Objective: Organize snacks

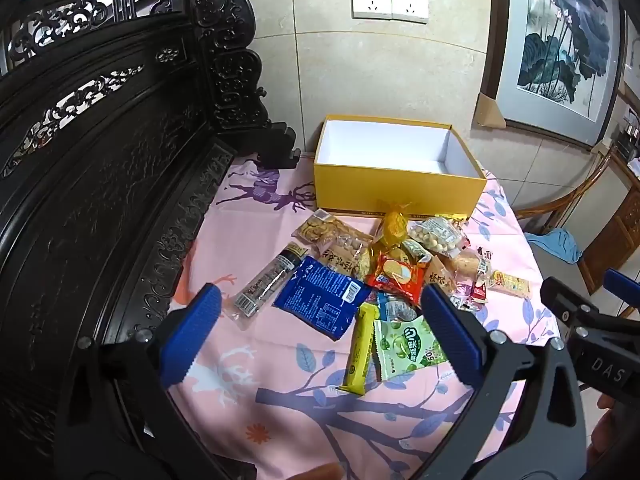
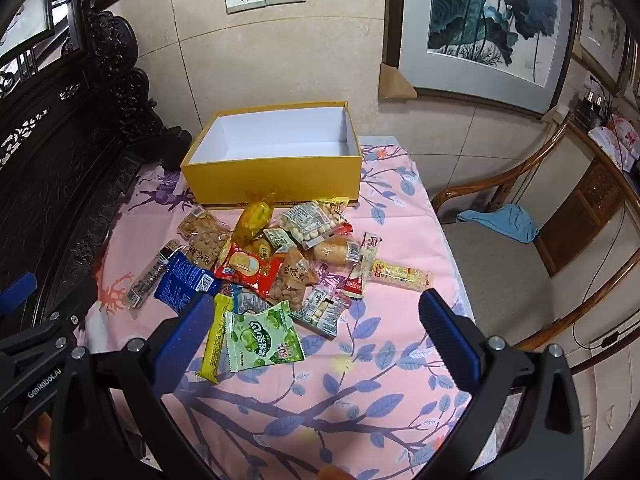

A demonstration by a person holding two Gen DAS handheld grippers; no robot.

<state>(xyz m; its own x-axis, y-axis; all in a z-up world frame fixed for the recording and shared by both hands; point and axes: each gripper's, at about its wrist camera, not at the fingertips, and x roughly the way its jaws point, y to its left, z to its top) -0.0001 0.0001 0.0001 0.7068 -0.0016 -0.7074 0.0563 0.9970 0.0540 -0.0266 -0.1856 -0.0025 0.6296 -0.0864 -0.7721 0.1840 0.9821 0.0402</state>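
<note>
Both hand-held grippers, left and right, hover spread wide and empty over the pink printed counter. The glossy crinkled snack packets lie heaped just ahead; the green pouch and slim yellow bar, long axis pointing away, lie nearest, by the right's left jaw. Beyond stands the empty yellow cardboard box.

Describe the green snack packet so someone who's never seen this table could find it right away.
Start at the open yellow box at the back of the pink floral tablecloth, then follow the pile of snacks toward the near edge. The green snack packet lies flat at the front of the pile, right beside a long yellow bar. It is the only light green wrapper, printed with green fruit.
</note>
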